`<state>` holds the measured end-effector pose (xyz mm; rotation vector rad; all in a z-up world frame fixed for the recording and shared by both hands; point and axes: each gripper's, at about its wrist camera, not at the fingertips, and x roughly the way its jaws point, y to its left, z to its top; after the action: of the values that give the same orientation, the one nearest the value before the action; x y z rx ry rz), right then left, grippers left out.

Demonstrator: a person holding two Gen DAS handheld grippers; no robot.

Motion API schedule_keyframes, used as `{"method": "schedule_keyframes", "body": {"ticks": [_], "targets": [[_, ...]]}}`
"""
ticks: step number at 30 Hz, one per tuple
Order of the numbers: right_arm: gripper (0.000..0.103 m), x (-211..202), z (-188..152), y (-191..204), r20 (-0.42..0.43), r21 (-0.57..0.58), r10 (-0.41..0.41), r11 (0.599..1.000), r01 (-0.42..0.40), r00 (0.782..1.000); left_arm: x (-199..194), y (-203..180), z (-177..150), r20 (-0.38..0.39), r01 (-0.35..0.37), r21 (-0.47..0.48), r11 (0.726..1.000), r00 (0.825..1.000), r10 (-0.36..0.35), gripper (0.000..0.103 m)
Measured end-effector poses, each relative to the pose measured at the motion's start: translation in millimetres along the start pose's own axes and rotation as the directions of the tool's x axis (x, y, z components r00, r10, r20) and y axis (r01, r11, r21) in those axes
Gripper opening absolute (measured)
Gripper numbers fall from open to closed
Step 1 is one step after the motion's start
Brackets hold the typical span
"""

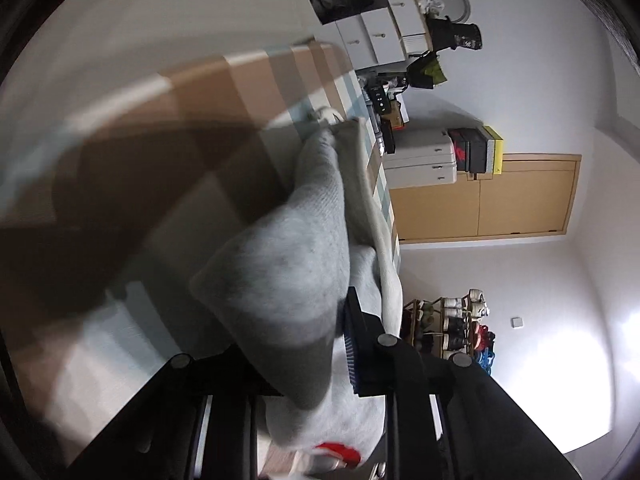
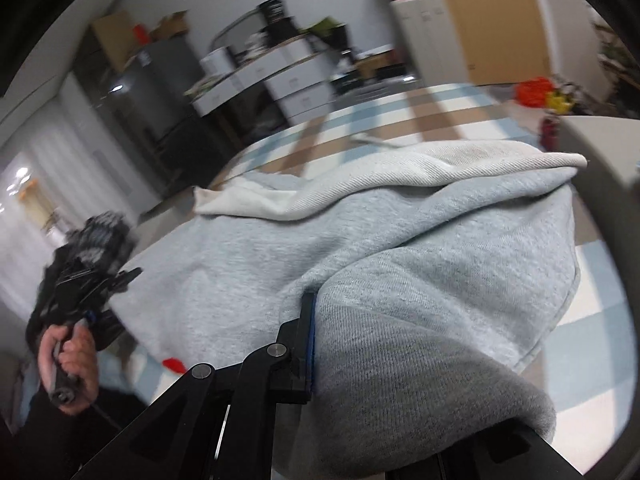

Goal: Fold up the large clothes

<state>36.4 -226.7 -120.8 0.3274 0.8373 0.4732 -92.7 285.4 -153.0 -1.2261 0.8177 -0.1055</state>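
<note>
The right tool (image 2: 320,344) is clenching a fold of the grey sweatshirt (image 2: 400,248), and the left tool (image 1: 320,344) is gripping another fold. The sweatshirt is lying on the checked bedspread (image 2: 400,120), its long axis running away from the tools, cream lining (image 2: 360,184) showing beyond. Left of the sweatshirt, a hand (image 2: 68,360) is holding the left tool's handle, tilted downward.

Two close wrist fisheyes along each claw, left view rolled sideways (shared: grey garment (image 1: 288,264), checked cloth (image 2: 420,116)).
</note>
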Motion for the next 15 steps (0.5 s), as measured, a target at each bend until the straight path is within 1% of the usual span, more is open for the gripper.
{"method": "schedule_keyframes", "body": {"ticks": [2, 3, 5, 6, 7, 8, 9, 10, 11, 12, 13, 15], "targets": [[0.009, -6.6, -5.2, -3.1, 0.002, -0.018, -0.001, 1.0, 0.001, 1.0, -12.7, 5.2, -11.5, -0.01, -0.014, 0.019, 1.0, 1.0, 0.014, 0.015], [0.009, -11.2, -8.9, -11.3, -0.002, -0.015, -0.016, 1.0, 0.016, 1.0, -19.8, 11.1, -18.7, -0.026, -0.022, 0.01, 1.0, 0.999, 0.023, 0.015], [0.009, -17.2, -14.3, -27.6, -0.006, 0.018, -0.045, 0.999, 0.045, 0.999, -22.0, 18.0, -26.4, -0.049, -0.007, -0.007, 1.0, 0.999, 0.006, 0.015], [0.009, -19.5, -16.3, -39.7, -0.012, 0.057, -0.04, 0.998, 0.04, 0.999, -23.8, 22.3, -30.7, -0.073, -0.002, -0.005, 1.0, 0.997, 0.002, 0.015], [0.009, -21.8, -19.0, -48.9, -0.015, 0.085, -0.053, 0.995, 0.054, 0.999, -20.2, 21.2, -31.5, -0.084, 0.011, -0.008, 1.0, 0.996, -0.012, 0.015], [0.009, -23.7, -21.8, -53.3, -0.02, 0.097, -0.08, 0.992, 0.082, 0.997, -19.5, 23.7, -34.8, -0.114, 0.04, -0.012, 0.999, 0.993, -0.041, 0.015], [0.009, -25.2, -23.7, -53.7, -0.022, 0.097, -0.11, 0.989, 0.112, 0.994, -15.4, 20.9, -36.3, -0.142, 0.047, -0.006, 0.999, 0.989, -0.047, 0.015], [0.009, -27.6, -24.2, -54.9, -0.018, 0.102, -0.128, 0.986, 0.129, 0.992, -13.9, 16.6, -34.5, -0.154, 0.045, -0.002, 0.999, 0.987, -0.045, 0.015], [0.009, -31.0, -23.9, -57.1, -0.014, 0.112, -0.136, 0.984, 0.136, 0.991, -14.4, 11.2, -37.5, -0.166, 0.049, 0.012, 0.999, 0.985, -0.046, 0.019], [0.009, -34.7, -23.7, -58.7, -0.009, 0.121, -0.145, 0.982, 0.145, 0.989, -12.9, 4.4, -36.0, -0.18, 0.059, 0.023, 0.998, 0.982, -0.054, 0.03], [0.009, -38.3, -23.2, -61.3, -0.007, 0.133, -0.165, 0.977, 0.164, 0.986, -10.5, -3.4, -35.0, -0.202, 0.066, 0.035, 0.997, 0.978, -0.058, 0.037], [0.009, -40.3, -20.6, -68.9, -0.025, 0.148, -0.197, 0.969, 0.198, 0.98, -10.3, -16.4, -37.2, -0.216, 0.096, 0.059, 0.994, 0.973, -0.082, 0.058]]}}
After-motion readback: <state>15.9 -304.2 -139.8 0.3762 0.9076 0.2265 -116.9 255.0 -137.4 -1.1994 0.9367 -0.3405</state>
